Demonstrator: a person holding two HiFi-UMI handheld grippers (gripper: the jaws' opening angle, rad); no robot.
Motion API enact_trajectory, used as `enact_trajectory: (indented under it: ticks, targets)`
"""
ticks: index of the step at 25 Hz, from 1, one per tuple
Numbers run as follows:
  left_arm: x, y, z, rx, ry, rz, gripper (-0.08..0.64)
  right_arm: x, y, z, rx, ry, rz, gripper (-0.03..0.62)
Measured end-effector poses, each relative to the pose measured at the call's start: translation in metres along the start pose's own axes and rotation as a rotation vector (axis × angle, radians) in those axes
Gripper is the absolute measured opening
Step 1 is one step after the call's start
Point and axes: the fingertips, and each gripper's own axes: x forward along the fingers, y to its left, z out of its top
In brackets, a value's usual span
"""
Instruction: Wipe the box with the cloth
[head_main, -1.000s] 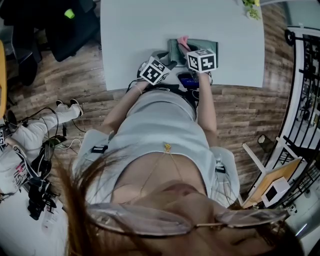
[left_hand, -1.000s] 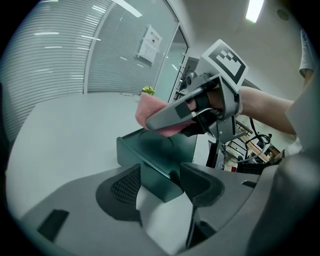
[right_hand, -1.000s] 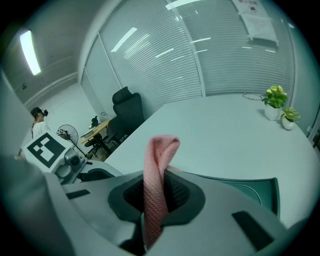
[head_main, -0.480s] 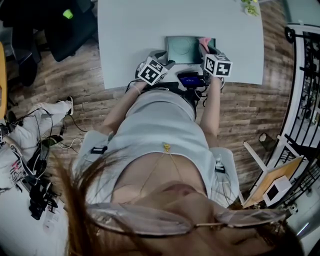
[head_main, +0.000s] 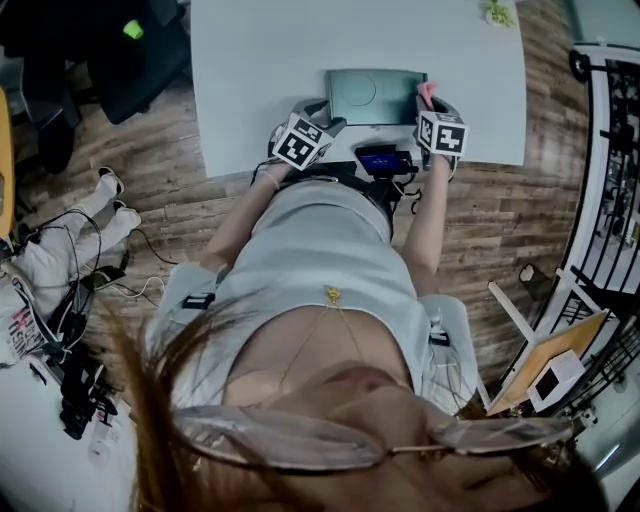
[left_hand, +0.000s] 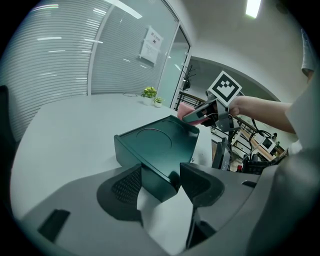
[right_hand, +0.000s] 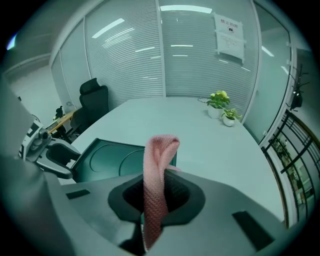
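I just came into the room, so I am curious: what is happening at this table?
A person holds a gripper in each hand. The left gripper clamps the near corner of the dark green box on the table. The right gripper grips a pink cloth at the box's right edge.

Dark green box (head_main: 375, 97), shallow, rectangular, round recess in its top; lies flat on white table (head_main: 260, 80), near corner gripped by left gripper (left_hand: 160, 182). Pink knitted cloth (right_hand: 159, 150), folded narrow, stands upright, pinched in right gripper (right_hand: 157, 192), at box's right end.
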Motion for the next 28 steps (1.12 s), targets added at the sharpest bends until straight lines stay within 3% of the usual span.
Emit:
enact_trajectory:
  ticks: [12, 17, 28]
  targets:
    - [-0.001, 0.0, -0.001, -0.004, 0.004, 0.015, 0.245, 0.009, 0.005, -0.005, -0.028, 0.033, -0.012, 0.04]
    - [-0.002, 0.0, -0.001, -0.009, 0.001, 0.002, 0.245, 0.012, 0.011, -0.005, 0.002, 0.022, -0.015, 0.04]
    - [-0.002, -0.004, 0.0, -0.007, 0.007, -0.003, 0.245, 0.018, 0.033, -0.007, -0.031, 0.051, 0.045, 0.04]
